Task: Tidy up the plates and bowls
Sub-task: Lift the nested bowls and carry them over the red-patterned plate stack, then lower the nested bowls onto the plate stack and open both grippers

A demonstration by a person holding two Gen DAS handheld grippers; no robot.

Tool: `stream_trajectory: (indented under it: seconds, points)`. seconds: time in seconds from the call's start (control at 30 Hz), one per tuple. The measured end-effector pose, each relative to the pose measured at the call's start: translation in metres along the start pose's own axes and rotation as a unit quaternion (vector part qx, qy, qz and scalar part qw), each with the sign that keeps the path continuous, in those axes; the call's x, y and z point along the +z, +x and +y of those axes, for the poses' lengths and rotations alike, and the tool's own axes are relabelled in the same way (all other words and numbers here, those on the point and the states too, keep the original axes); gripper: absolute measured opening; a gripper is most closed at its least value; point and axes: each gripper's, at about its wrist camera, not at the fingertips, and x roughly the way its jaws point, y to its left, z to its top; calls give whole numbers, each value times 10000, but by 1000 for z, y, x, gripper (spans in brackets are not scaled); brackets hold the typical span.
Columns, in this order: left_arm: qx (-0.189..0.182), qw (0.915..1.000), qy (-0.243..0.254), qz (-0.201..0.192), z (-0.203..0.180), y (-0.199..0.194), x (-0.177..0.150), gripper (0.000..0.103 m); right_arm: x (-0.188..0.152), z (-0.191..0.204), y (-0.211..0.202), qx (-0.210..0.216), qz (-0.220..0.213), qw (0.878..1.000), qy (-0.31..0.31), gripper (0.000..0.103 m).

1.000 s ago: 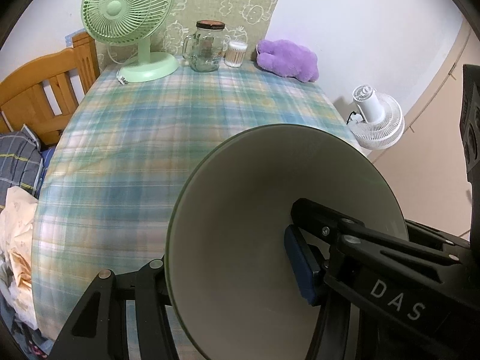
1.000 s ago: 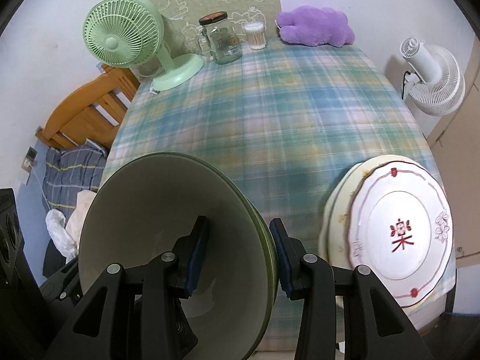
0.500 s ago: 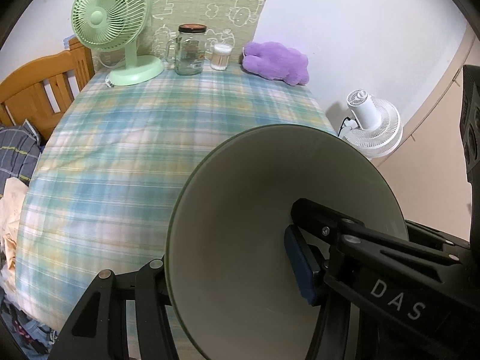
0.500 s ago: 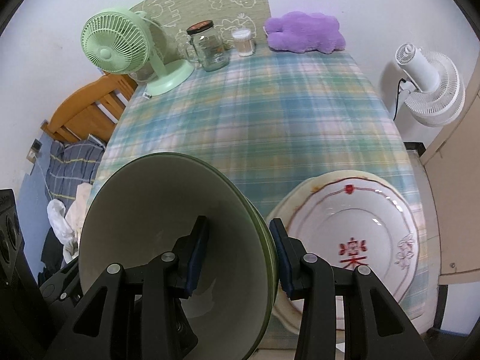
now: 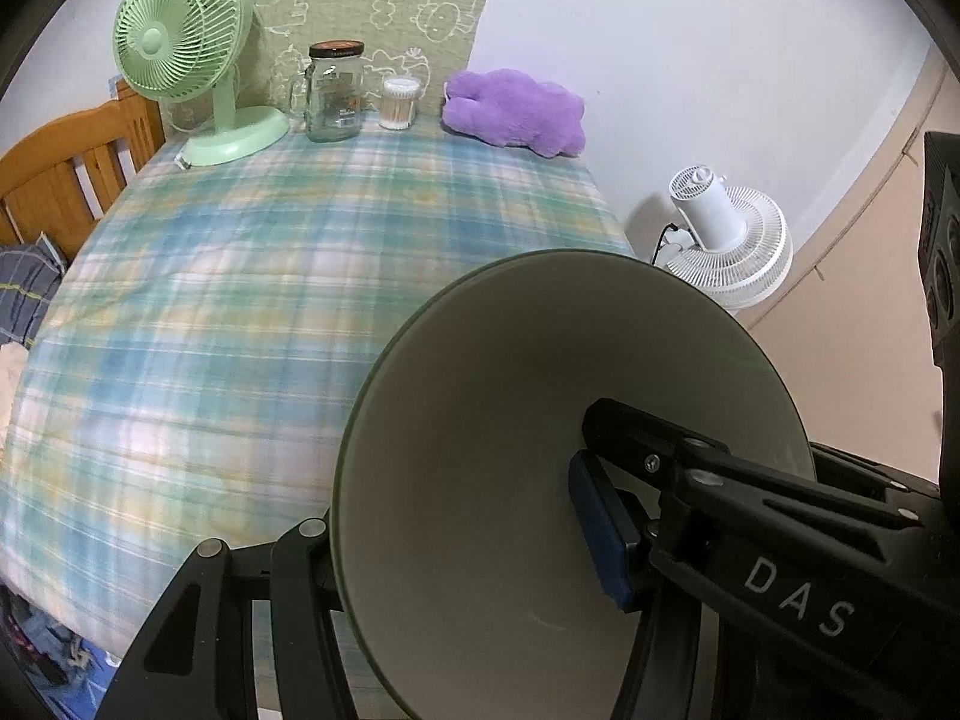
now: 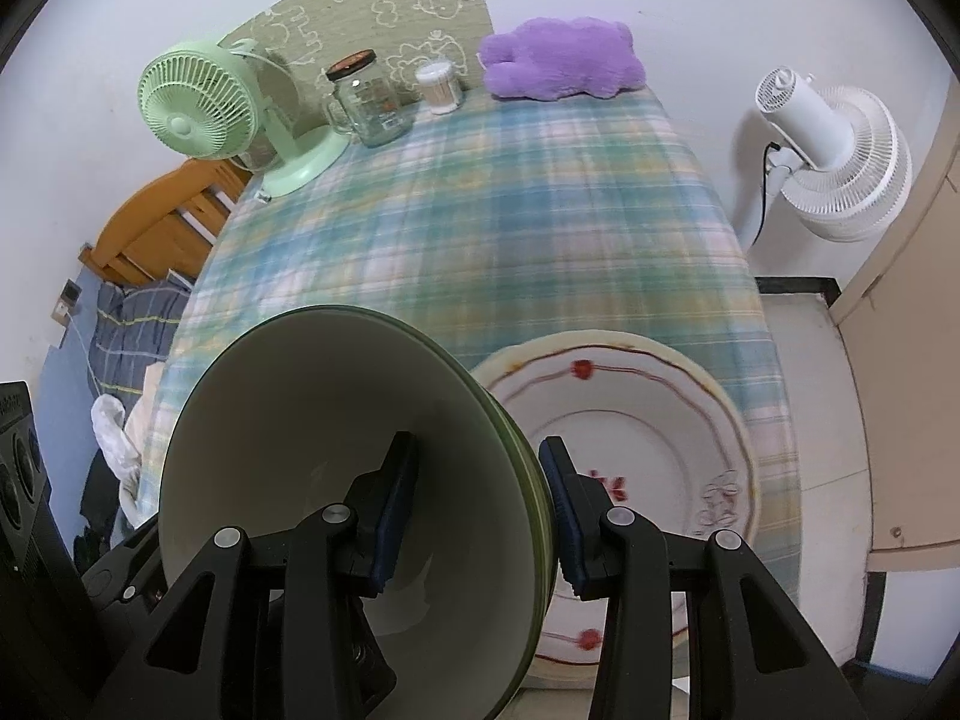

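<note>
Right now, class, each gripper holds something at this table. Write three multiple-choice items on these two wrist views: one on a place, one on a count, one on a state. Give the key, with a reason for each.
1. Where does the purple plush toy lie?
A. at the far edge of the table, by the wall
B. on the floor
C. in a bowl

2. How many fans show in the left wrist view?
A. one
B. two
C. three

3. What is the state of the right gripper?
A. open, holding nothing
B. shut on the plate
C. shut on a green bowl

Key: 1 A, it rests on the plaid tablecloth against the wall. 2 B, a green fan stands on the table and a white fan stands beside it. 3 C, its pads clamp the wall of the green bowl, one inside and one outside; the patterned plate lies on the table.
</note>
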Motion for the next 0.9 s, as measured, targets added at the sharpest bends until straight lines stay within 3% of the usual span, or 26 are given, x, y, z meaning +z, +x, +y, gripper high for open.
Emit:
stream_trajectory:
  seconds: [0.3, 0.9]
  points:
    - [-6, 9998, -179, 58, -23, 19, -6, 59, 2, -31, 5, -20, 139, 9998, -157, 45]
    - [-133, 9981, -268, 546, -46, 63, -11, 59, 3, -78, 35, -248, 613, 9978, 23, 45]
